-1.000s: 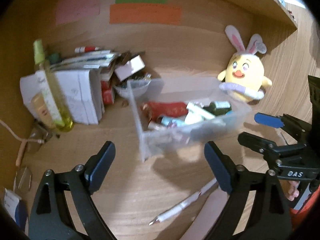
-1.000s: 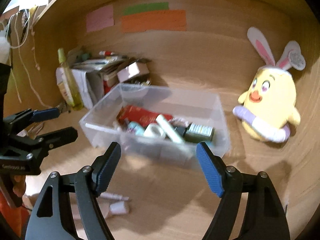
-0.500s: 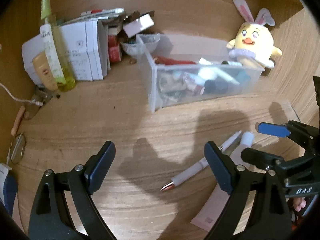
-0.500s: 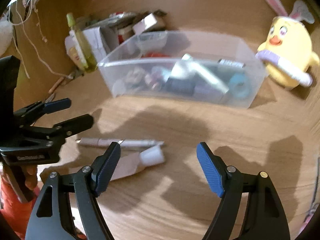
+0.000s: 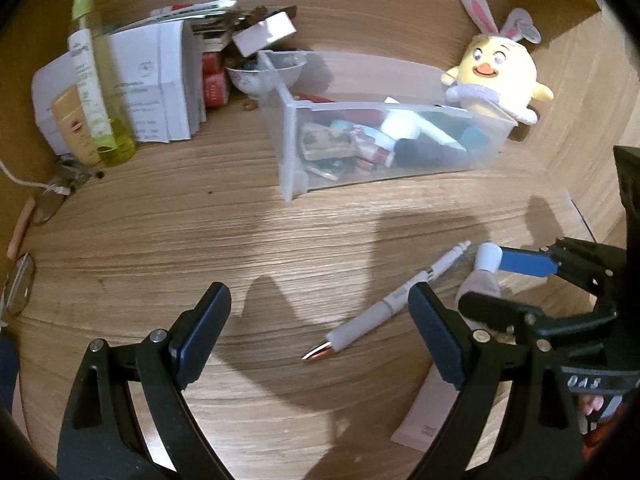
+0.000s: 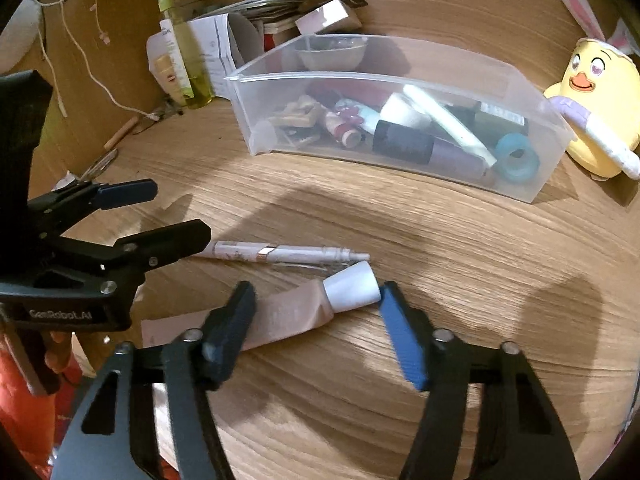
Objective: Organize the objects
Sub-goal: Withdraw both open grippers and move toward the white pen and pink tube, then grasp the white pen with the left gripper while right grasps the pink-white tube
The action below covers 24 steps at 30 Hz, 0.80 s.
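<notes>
The pink tube (image 6: 296, 312) with the white cap (image 6: 352, 286) lies flat on the tabletop (image 6: 460, 240), just in front of the white pen (image 6: 280, 254) and well short of the clear plastic bin (image 6: 400, 136) that already holds the other small things.

The risk, as I judge it, is a poor grip. The tube lies slantwise between the jaws of the right hand-held gripper (image 6: 316, 328), so the pads may catch the hard, round cap on one side and the soft, flat body on the other. The tube could then swivel, squirt out sideways, or be squeezed. The pen lies so close that a push on the tube could roll it away, and the left hand-held gripper (image 5: 320, 336) hovers near enough for the two tools to knock together.

The right hand-held gripper is closing, its jaws about half apart with the tube between them. Its blue right pad (image 6: 400, 340) is at the cap; whether it presses yet I cannot tell, and the left pad looks just clear of the body. The left hand-held gripper stands wide apart above the pen's tip end, holding and touching nothing.
</notes>
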Tool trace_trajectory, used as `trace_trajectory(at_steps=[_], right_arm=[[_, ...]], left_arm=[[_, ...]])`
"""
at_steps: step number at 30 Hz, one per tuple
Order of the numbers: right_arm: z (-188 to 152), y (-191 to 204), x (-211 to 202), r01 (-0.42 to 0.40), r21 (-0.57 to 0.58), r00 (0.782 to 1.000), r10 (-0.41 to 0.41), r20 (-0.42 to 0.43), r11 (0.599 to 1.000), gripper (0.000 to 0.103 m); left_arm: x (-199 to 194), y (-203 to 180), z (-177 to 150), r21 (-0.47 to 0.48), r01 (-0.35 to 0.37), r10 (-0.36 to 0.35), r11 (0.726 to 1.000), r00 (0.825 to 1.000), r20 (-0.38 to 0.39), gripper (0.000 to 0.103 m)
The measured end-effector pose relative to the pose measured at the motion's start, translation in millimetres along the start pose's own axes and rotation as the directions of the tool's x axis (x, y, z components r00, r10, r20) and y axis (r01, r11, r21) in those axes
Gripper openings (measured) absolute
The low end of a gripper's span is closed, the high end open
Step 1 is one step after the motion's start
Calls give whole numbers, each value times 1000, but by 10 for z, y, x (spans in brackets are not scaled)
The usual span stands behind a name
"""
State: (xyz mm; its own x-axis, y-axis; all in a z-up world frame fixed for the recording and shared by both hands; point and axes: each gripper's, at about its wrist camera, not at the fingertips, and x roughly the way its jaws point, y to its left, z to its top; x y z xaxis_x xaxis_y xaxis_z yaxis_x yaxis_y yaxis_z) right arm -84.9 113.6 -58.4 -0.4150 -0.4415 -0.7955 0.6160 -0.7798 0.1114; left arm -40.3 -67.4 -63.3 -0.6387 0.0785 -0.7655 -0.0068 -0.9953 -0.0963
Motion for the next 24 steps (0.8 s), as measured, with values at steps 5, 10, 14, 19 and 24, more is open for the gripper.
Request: trace_trajectory(at_steps=[5,10,14,19,24], right_arm=[[25,-161,-12,-33,10,999,33,-9,999,36],[74,-277,-15,13,-32,1000,-13,-6,999,34],[147,-335,15,32,-80,999,-33,-9,996,34],[262,-342,76,78,-138,997,-80,-16,987,35],[309,-397,116,96,-87,995,-99,-30,992,53]], left_arm=[[94,-140,45,46,49,-47,998,998,-42,90],[185,-275,60,97,64,-54,993,994,-96,74],[229,-363,97,125,67,-54,990,993,-106,67],[259,-461,105,175,48,-31,983,995,-99,43],[241,-419,101,152,53,-39,987,995,-94,24]])
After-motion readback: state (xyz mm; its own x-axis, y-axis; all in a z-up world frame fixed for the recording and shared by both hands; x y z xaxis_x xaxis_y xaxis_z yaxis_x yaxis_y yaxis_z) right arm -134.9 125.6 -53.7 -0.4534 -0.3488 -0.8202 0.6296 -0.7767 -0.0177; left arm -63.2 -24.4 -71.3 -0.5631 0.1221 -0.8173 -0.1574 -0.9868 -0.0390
